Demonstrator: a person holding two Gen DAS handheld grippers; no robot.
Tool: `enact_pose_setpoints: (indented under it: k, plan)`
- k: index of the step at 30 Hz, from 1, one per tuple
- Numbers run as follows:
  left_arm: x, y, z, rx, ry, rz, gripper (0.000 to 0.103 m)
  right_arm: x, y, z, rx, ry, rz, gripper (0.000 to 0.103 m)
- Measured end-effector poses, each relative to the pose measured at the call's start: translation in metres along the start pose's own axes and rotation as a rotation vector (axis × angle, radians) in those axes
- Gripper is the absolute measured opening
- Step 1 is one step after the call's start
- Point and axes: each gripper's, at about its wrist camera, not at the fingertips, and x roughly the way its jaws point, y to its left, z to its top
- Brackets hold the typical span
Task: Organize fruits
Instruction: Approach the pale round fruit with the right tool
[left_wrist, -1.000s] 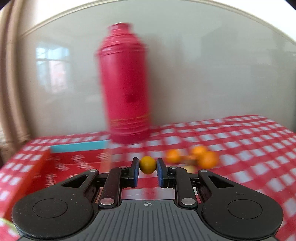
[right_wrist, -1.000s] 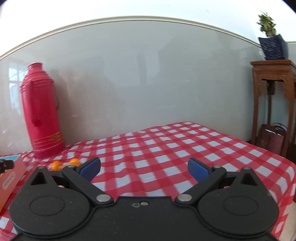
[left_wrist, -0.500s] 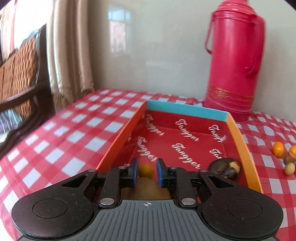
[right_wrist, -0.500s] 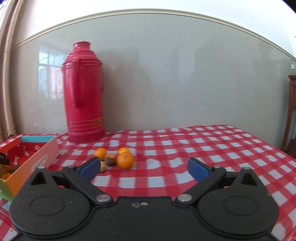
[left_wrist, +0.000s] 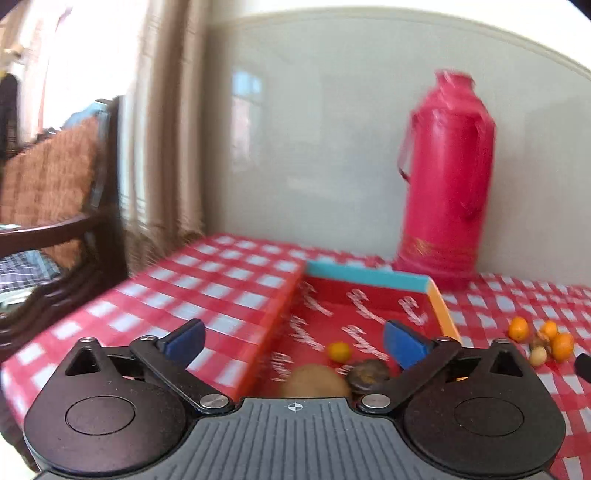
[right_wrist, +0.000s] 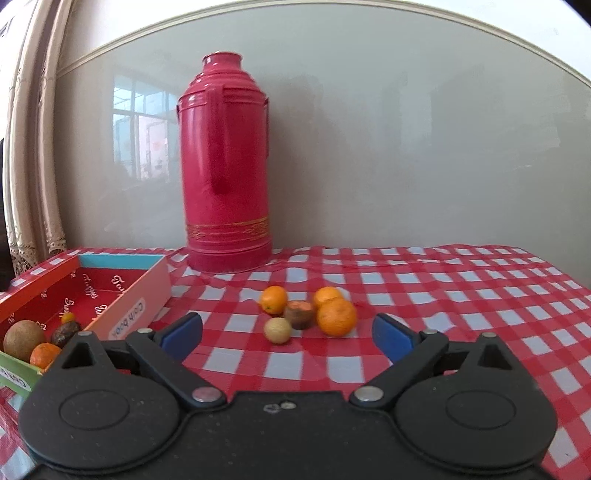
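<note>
While the left gripper (left_wrist: 293, 341) hangs over the red box (left_wrist: 365, 284) with its fingers spread wide and nothing between them, the right gripper (right_wrist: 288, 332) faces the loose fruit cluster (right_wrist: 306, 314) on the table (right_wrist: 443, 288), fingers also released and empty.

Task fruit: a small orange fruit (left_wrist: 340, 350), a brown round fruit (left_wrist: 314, 382) and a dark wrinkled one (left_wrist: 367, 373) lie in the box. Still out on the cloth are three oranges, a pale small round fruit (right_wrist: 277, 330) and a cut brownish fruit (right_wrist: 300, 314), bunched and touching.

Risks, as a guess:
- The cluster is tight, so closing on the big orange (right_wrist: 336, 316) could nudge its neighbours and send round ones rolling (smooth cloth, nothing to stop them).
- The pale one sits nearest the right fingers and is small, so it could squirt out of a wide pinch.
- The red thermos (right_wrist: 227, 166) stands tall just behind the fruit and beside the box's far corner; a high swing between them could clip it.
- The box wall (right_wrist: 136, 295) is raised, so a low carry would catch it.

Room: open cloth to the right of the cluster and in front of it. The table's left edge runs near the box, with a chair (left_wrist: 55, 206) beyond. The left view is blurred.
</note>
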Motion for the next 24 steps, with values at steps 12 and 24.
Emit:
enact_pose_setpoints:
  k: [12,24]
  plan:
    - [-0.033,0.091,-0.019,-0.155,-0.068,0.256,0.103,0.060,0.020,0.004,0.024,0.165,-0.001,0.058]
    - [-0.034,0.134,-0.031,-0.249,-0.068,0.327,0.103,0.104,0.023,0.006,0.043,0.282,-0.071,0.038]
